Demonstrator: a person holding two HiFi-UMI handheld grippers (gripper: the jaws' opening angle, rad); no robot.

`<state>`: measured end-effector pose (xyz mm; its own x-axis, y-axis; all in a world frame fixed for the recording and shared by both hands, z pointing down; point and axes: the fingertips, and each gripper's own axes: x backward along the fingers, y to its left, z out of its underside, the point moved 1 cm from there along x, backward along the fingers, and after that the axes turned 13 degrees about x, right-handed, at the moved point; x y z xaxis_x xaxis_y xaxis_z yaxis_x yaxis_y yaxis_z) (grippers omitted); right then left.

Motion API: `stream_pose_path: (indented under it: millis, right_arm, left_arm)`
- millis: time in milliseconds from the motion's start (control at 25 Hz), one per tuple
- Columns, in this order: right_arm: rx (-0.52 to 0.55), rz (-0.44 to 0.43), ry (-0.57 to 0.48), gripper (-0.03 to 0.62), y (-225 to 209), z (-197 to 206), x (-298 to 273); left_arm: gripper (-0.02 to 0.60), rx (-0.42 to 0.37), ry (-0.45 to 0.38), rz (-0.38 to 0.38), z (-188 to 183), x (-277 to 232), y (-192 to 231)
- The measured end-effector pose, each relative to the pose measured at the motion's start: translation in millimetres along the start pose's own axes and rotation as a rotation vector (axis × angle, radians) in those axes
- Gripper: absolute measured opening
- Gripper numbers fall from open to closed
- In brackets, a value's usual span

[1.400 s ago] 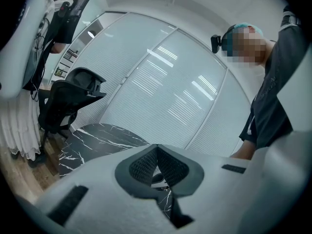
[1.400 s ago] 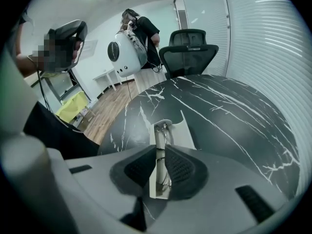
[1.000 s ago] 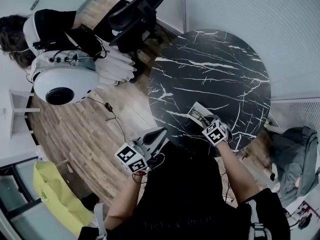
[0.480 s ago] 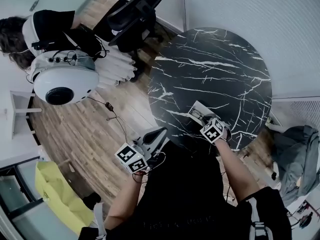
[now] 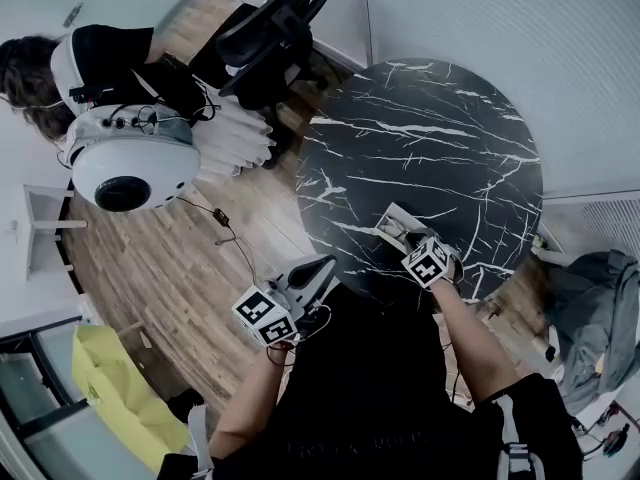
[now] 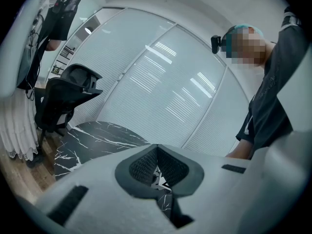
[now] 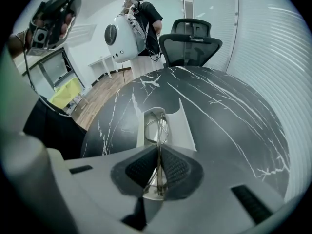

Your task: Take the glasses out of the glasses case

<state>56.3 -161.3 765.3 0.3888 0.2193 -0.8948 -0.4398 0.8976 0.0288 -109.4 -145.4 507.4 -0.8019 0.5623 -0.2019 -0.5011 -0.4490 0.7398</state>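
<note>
Right gripper view: right gripper (image 7: 158,150) pinching glasses (image 7: 157,126) by thin frame, jaws nearly together; lenses sitting over open pale case (image 7: 184,126); case lying on black marble counter (image 7: 224,106) near person's edge; left gripper (image 6: 156,146) hovering beside counter edge, jaws together, gripping nothing.

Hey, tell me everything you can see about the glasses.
The glasses have a thin, metal-looking frame and clear lenses. They stand on edge and show almost edge-on in the right gripper view. The right gripper is shut on their near end, with a dark pad pressing each side. Their far end reaches over the open white case, which lies on the black marble table. Whether they touch the case cannot be told.
</note>
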Motion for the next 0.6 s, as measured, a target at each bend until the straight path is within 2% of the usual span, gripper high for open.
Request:
stream_pose_path:
  millis: [400, 600]
  right_arm:
    - [-0.065, 0.018, -0.084, 0.035, -8, -5, 30]
    - [-0.151, 0.015, -0.147, 0.034, -6, -9, 43]
  left_arm:
    - [0.018, 0.025, -0.029, 0.03, -6, -7, -7]
    - [0.018, 0.02, -0.046, 0.049, -8, -10, -13]
